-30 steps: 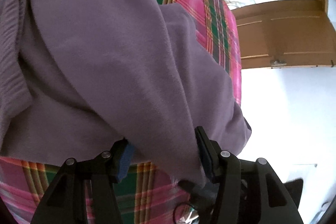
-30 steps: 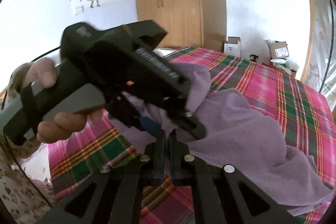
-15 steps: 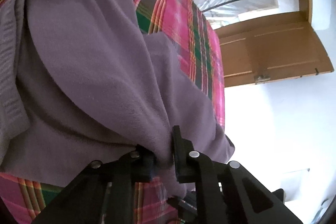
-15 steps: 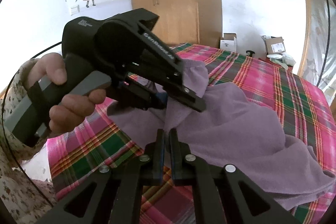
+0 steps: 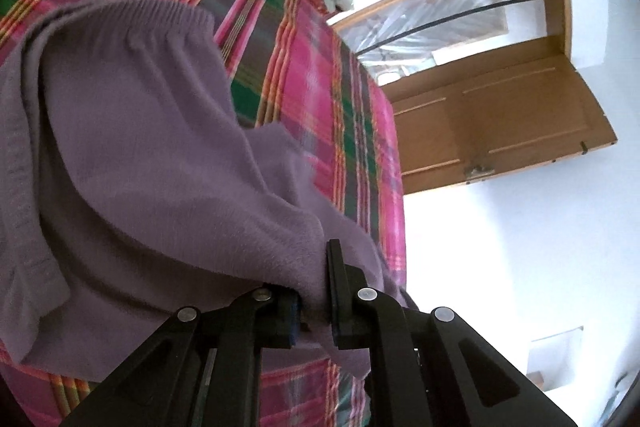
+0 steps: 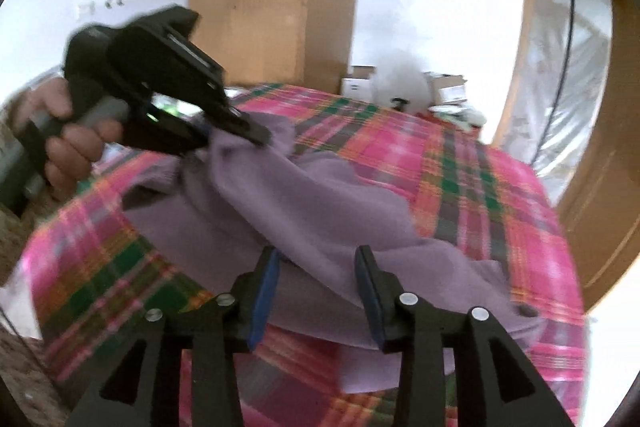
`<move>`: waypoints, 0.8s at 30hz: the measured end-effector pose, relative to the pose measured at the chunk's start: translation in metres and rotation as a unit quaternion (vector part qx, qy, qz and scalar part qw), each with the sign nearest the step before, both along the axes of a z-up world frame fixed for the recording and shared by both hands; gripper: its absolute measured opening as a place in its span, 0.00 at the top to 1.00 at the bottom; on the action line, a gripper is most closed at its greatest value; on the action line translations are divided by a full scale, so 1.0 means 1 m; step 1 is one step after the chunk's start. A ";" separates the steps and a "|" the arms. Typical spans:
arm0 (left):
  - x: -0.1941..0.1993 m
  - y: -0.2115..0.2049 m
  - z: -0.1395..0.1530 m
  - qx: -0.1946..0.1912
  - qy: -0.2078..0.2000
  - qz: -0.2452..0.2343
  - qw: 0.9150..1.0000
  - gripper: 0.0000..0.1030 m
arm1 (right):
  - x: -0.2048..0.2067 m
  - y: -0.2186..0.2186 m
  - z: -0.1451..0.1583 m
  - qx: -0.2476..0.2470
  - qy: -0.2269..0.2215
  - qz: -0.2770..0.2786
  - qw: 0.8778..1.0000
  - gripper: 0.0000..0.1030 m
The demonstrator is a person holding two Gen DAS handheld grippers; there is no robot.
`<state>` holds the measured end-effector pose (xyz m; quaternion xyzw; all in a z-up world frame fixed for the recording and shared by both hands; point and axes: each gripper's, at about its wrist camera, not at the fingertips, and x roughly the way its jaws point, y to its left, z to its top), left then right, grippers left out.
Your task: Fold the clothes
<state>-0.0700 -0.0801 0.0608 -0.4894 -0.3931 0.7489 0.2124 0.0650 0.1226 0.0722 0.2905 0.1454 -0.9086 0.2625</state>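
Left tongs (image 5: pixel 314 301) clenched on purple knit garment (image 5: pixel 132 163), lower centre; right tongs (image 6: pixel 316 283) released over pink-green plaid bed (image 6: pixel 460 163).

The left tongs (image 5: pixel 314 301), wide apart a second ago with the purple sweater (image 5: pixel 140 187) loose between them, are now pinched tight on a fold of its edge. In the right wrist view they have risen, drawing that fold up off the plaid bed (image 6: pixel 460 167) into a taut ridge. The right tongs (image 6: pixel 316 287), closed a second ago, now stand spread, with the raised sweater cloth lying between the two fingers.
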 end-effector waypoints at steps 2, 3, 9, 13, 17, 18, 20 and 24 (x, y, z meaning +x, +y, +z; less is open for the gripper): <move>-0.003 -0.003 0.004 0.001 0.007 0.003 1.000 0.90 | -0.003 0.006 0.002 0.007 0.010 -0.021 1.000 0.61; -0.004 -0.005 0.006 0.002 0.010 0.005 1.000 0.90 | -0.007 0.010 0.003 0.007 0.011 -0.032 0.999 0.61; -0.012 -0.012 0.019 0.005 0.032 0.015 0.999 0.90 | -0.029 0.026 0.005 0.013 0.009 -0.089 0.996 0.61; -0.018 -0.019 0.025 0.004 0.044 0.029 0.999 0.90 | -0.043 0.033 0.008 0.018 0.008 -0.117 0.993 0.67; -0.029 -0.018 0.025 -0.004 0.048 0.032 0.998 0.91 | -0.055 0.041 0.014 0.009 0.006 -0.139 0.990 0.90; -0.031 -0.017 0.024 -0.005 0.048 0.032 0.998 0.91 | -0.057 0.042 0.017 0.008 0.011 -0.143 0.990 0.92; -0.036 -0.015 0.026 -0.007 0.050 0.030 0.998 0.91 | -0.063 0.046 0.024 0.002 0.020 -0.149 0.989 0.93; -0.048 -0.013 0.028 -0.007 0.053 0.032 0.998 0.91 | -0.078 0.049 0.041 -0.004 0.034 -0.156 0.987 0.95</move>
